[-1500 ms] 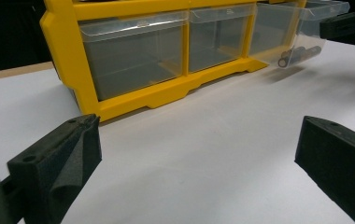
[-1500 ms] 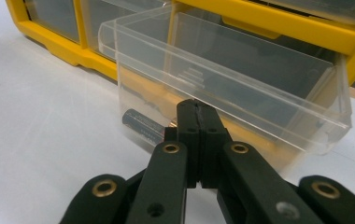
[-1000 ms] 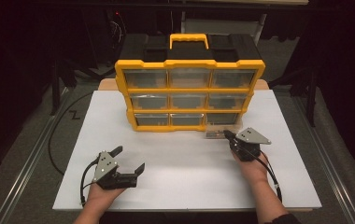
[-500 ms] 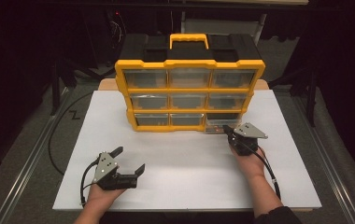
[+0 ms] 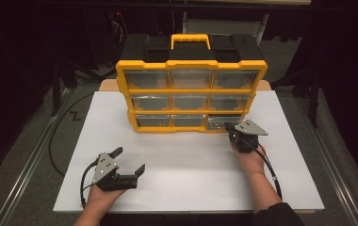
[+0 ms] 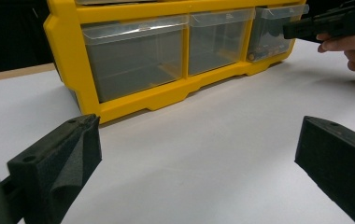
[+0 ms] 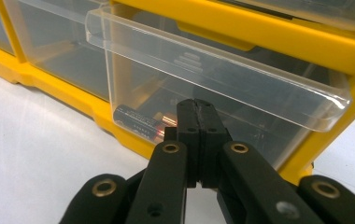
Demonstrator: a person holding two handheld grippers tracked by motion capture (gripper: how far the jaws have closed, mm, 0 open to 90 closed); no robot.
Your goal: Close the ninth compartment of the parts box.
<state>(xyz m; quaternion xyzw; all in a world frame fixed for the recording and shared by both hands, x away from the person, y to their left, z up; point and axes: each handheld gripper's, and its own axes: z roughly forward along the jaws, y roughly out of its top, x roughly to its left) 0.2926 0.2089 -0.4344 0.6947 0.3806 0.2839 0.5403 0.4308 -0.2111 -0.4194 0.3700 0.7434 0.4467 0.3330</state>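
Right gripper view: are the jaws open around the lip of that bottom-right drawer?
No: the right gripper has its jaws pressed together with nothing between them, tips up against the clear front of the bottom-right drawer, below its lip.

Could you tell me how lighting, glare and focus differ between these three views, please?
High view: dark surroundings, evenly lit white table. Left gripper view: the near black jaws are soft, the yellow plastic drawer cabinet sharper. Right gripper view: glare streaks the clear plastic drawer; shut right gripper crisp.
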